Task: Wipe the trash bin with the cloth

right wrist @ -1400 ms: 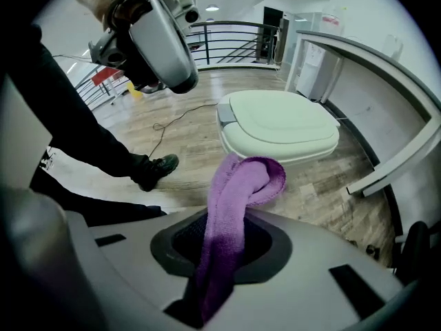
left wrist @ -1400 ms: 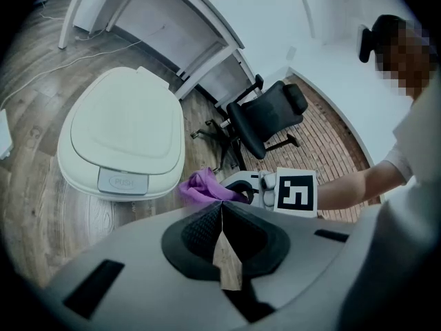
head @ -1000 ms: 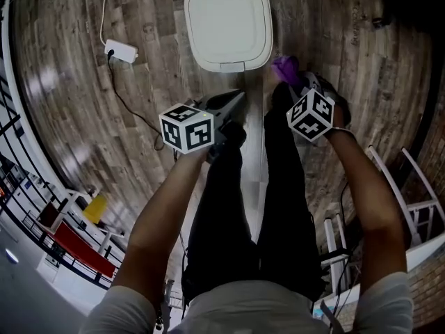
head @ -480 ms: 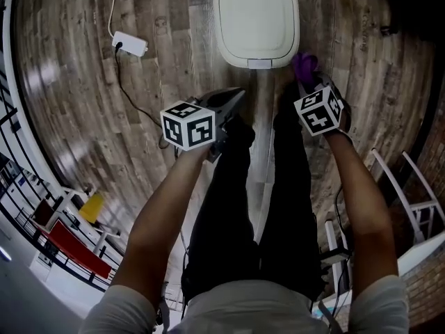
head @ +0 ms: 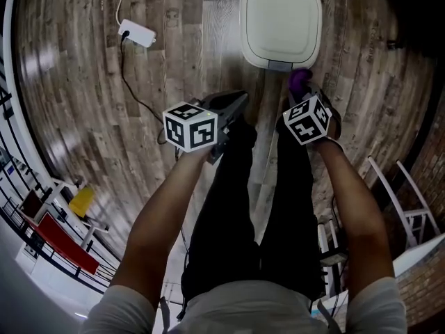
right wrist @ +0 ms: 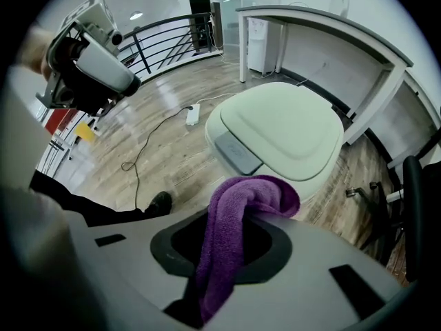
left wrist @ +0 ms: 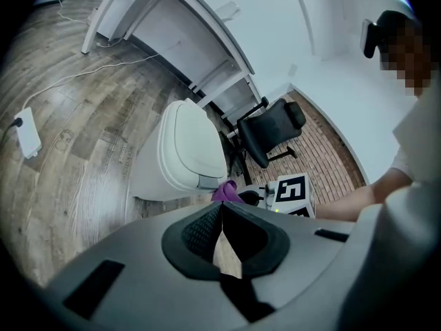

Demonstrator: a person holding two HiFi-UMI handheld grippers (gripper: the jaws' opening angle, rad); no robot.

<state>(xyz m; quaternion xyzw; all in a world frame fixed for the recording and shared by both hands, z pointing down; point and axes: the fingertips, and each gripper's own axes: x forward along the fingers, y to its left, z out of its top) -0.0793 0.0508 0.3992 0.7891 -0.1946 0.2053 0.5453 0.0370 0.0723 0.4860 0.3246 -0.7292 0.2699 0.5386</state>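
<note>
Right claw [right wrist: 231,238], seemingly tight, around cloth [right wrist: 256,196]

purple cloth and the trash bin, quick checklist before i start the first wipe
1. Cloth gripped: ok. The purple cloth is clamped in the right gripper, with its free end folded forward.
2. Bin in front of the cloth: ok. The trash bin stands right ahead of the right gripper.
3. Cloth touching the bin: cannot tell. It sits at the bin's front edge, but no view settles contact.
4. Lid shut: ok.
5. Left gripper free: ok. Its jaws are together on nothing.
6. Power strip clear: ok. It lies on the floor well apart from the bin.
</note>
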